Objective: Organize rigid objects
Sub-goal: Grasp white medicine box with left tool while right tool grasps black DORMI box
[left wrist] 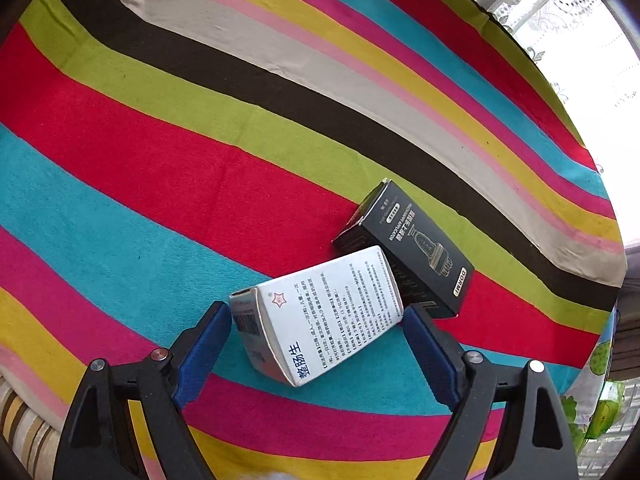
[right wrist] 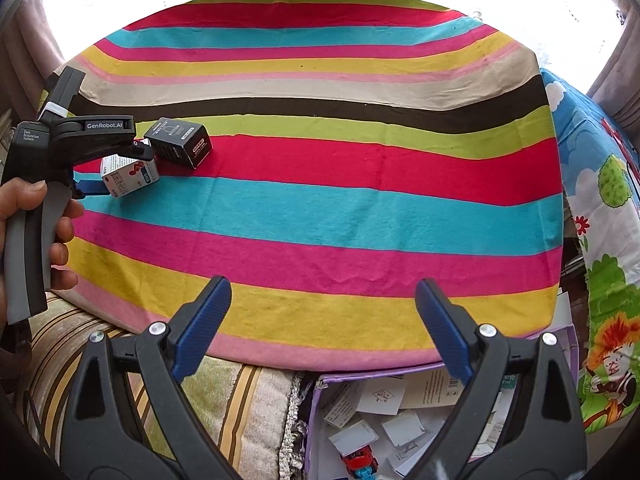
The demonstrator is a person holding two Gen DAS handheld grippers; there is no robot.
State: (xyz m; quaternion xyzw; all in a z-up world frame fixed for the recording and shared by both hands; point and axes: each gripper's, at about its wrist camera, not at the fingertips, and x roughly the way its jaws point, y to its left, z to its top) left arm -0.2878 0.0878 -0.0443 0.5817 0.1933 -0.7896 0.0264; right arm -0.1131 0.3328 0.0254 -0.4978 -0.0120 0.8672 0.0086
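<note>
A white carton with blue print (left wrist: 320, 312) lies on the striped cloth (left wrist: 180, 168), tilted, with one end leaning on a black carton (left wrist: 416, 248) behind it. My left gripper (left wrist: 316, 310) stands open around the white carton; the blue pads (left wrist: 204, 352) flank its two ends without pressing on it. From the right wrist view the same white carton (right wrist: 128, 176) and black carton (right wrist: 180, 142) sit at the table's left, with the left gripper (right wrist: 120, 170) over them. My right gripper (right wrist: 322, 284) hangs open above the table's near edge, with nothing between its fingers.
A person's hand (right wrist: 40, 220) grips the left tool's handle. Below the near table edge stands a purple box (right wrist: 360, 376) holding several small cartons and a red toy car (right wrist: 358, 460). A striped cushion (right wrist: 240, 400) lies beside it, a cartoon-print sheet (right wrist: 600, 200) to the right, and lace curtains behind.
</note>
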